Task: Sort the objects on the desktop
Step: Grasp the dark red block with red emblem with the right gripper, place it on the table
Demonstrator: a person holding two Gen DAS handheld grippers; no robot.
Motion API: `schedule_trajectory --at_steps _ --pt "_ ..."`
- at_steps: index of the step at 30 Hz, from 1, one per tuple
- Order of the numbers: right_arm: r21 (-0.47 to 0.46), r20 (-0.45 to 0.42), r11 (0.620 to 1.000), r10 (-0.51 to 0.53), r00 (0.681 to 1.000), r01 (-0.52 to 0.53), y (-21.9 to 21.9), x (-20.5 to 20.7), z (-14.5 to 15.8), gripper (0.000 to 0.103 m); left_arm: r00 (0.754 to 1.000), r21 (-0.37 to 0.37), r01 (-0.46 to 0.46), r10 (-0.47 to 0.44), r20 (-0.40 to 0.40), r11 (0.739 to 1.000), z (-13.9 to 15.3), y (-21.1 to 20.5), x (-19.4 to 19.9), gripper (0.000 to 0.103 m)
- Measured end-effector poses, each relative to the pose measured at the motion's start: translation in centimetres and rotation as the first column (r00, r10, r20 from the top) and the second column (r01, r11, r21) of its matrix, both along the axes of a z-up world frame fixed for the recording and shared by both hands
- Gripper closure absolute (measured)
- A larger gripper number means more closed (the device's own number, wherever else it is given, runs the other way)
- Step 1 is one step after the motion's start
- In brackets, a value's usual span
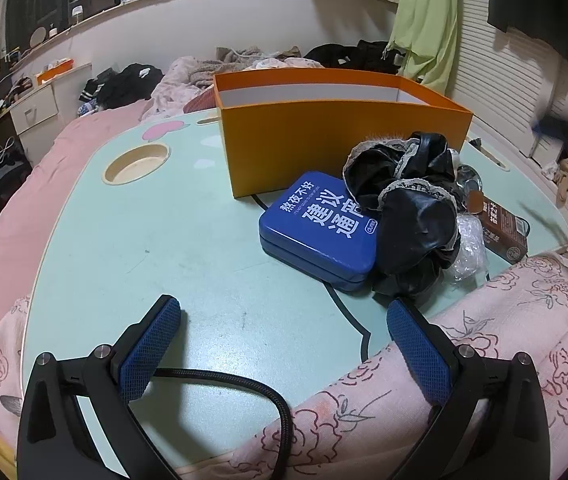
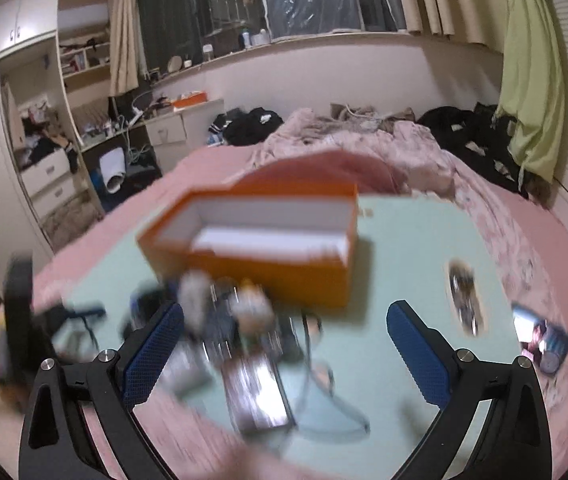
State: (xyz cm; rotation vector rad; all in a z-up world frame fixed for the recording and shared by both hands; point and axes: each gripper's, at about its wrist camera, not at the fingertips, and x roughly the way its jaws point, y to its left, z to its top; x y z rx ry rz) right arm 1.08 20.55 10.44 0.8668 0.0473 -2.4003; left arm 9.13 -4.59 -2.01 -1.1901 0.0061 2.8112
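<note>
An open orange box stands at the back of the pale green lap table. In front of it lie a blue tin, a crumpled black garment with lace trim, clear plastic wrap and a brown carton. My left gripper hangs open above bare table, short of the tin, with nothing between its fingers. In the blurred right wrist view my right gripper stands open and empty above the same clutter, with the brown carton below it and the orange box beyond.
A round cup recess sits in the table's left part. A black braided cable loops near my left fingers. A flowered pink quilt bulges over the near right edge. In the right wrist view a small shiny object and a card lie at the right.
</note>
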Motion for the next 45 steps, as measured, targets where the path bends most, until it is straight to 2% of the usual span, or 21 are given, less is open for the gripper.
schedule_trajectory --at_steps 1,3,5,6,7,10,16,17,19,22,23,24,25,30,31,38,41,45 --pt "-0.009 0.062 1.000 0.022 0.998 -0.021 -1.2 -1.6 0.7 0.008 1.000 0.000 0.000 0.000 -0.001 1.000 0.0 0.0 0.0 0.000" --pt "-0.037 0.227 0.997 0.074 0.971 -0.068 -3.8 -4.8 1.1 0.027 1.000 0.001 0.000 0.000 -0.001 1.000 0.0 0.0 0.0 0.000" --pt "-0.055 0.416 0.992 0.129 0.900 -0.117 -7.4 -8.0 0.1 0.040 1.000 0.001 0.000 0.000 -0.002 1.000 0.0 0.0 0.0 0.000" --pt "-0.052 0.469 0.990 0.142 0.872 -0.133 -8.8 -9.0 -0.4 0.044 1.000 0.002 0.000 0.000 -0.003 1.000 0.0 0.0 0.0 0.000" --pt "-0.041 0.518 0.988 0.149 0.842 -0.149 -10.4 -10.2 -1.2 0.046 1.000 0.003 0.000 0.000 -0.004 1.000 0.0 0.0 0.0 0.000" --pt "0.013 0.608 0.986 0.125 0.784 -0.167 -13.7 -12.0 -3.6 0.046 1.000 0.005 0.000 0.000 -0.007 1.000 0.0 0.1 0.1 0.000" --pt "0.177 0.656 0.960 0.050 0.753 -0.218 -18.2 -12.9 -7.1 0.046 1.000 0.007 0.001 0.000 -0.010 1.000 0.0 0.1 0.2 0.000" --pt "0.195 0.661 0.953 0.047 0.749 -0.232 -18.8 -12.9 -7.7 0.044 1.000 0.008 0.000 0.000 -0.011 1.000 0.0 0.1 0.2 0.000" --pt "0.163 0.700 0.957 0.059 0.712 -0.240 -19.1 -13.4 -8.4 0.033 1.000 0.009 0.001 -0.001 -0.009 1.000 0.0 0.0 0.2 0.000" --pt "0.214 0.667 0.943 0.051 0.743 -0.257 -20.1 -13.3 -8.0 0.035 1.000 0.011 0.000 0.000 -0.010 1.000 0.1 0.0 0.2 0.000" --pt "0.209 0.665 0.944 0.055 0.745 -0.257 -20.3 -13.3 -8.0 0.035 1.000 0.011 0.000 0.000 -0.010 1.000 0.1 0.1 0.2 0.000" --pt "0.193 0.667 0.946 0.067 0.742 -0.260 -20.2 -13.2 -7.9 0.041 1.000 0.013 0.000 0.000 -0.010 1.000 0.1 0.0 0.2 0.000" --pt "0.177 0.675 0.950 0.073 0.735 -0.257 -20.1 -13.3 -8.0 0.042 1.000 0.012 0.001 0.000 -0.011 1.000 0.1 0.0 0.2 0.000" --pt "0.138 0.670 0.967 0.067 0.740 -0.212 -19.2 -13.0 -7.9 0.043 1.000 0.012 0.001 0.000 -0.012 1.000 0.1 0.1 0.2 0.000" --pt "0.120 0.662 0.973 0.069 0.746 -0.197 -18.9 -13.1 -7.7 0.047 1.000 0.011 0.001 -0.001 -0.013 1.000 0.1 0.1 0.2 0.000" --pt "-0.043 0.624 0.996 0.092 0.776 -0.083 -13.8 -14.5 -4.6 0.047 1.000 0.012 0.001 -0.001 -0.013 1.000 0.1 0.1 0.2 0.000" --pt "-0.106 0.575 0.993 0.107 0.811 -0.056 -10.2 -13.3 -2.0 0.047 1.000 0.012 0.001 0.000 -0.013 1.000 0.1 0.1 0.2 0.000" --pt "-0.144 0.470 0.990 0.080 0.879 -0.013 -3.2 -11.2 1.4 0.046 1.000 0.012 0.000 0.000 -0.013 1.000 0.1 0.1 0.2 0.000"
